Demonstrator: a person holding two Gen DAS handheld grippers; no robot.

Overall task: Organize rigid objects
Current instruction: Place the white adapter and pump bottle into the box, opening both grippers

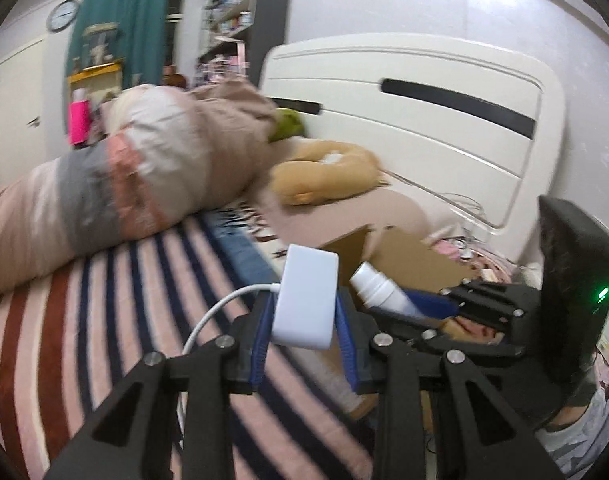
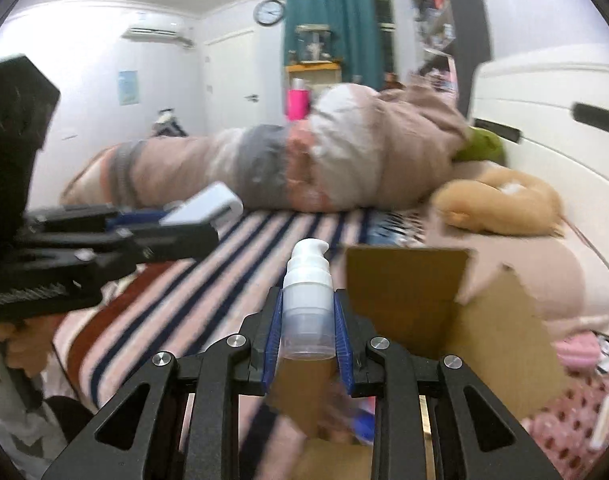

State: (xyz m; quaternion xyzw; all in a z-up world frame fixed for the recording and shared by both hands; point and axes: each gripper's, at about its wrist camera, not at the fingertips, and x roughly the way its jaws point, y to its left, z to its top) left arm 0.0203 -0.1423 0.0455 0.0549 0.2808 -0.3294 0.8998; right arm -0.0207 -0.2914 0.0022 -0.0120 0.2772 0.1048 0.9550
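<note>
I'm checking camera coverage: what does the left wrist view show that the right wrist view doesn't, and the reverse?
Only the left wrist view shows the white cable plugged into the white rectangular charger block held in the left tool.

Only the right wrist view shows the white wall air conditioner and the whole white pump bottle held in the right tool.

Both show the striped bedspread, the open brown cardboard box, the tan plush toy, the teal curtain, the round wall clock and each other's tool.

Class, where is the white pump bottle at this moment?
The pump bottle is clamped in the right gripper, held above the striped bedding just left of the cardboard box; the left gripper holds a white charger.
</note>
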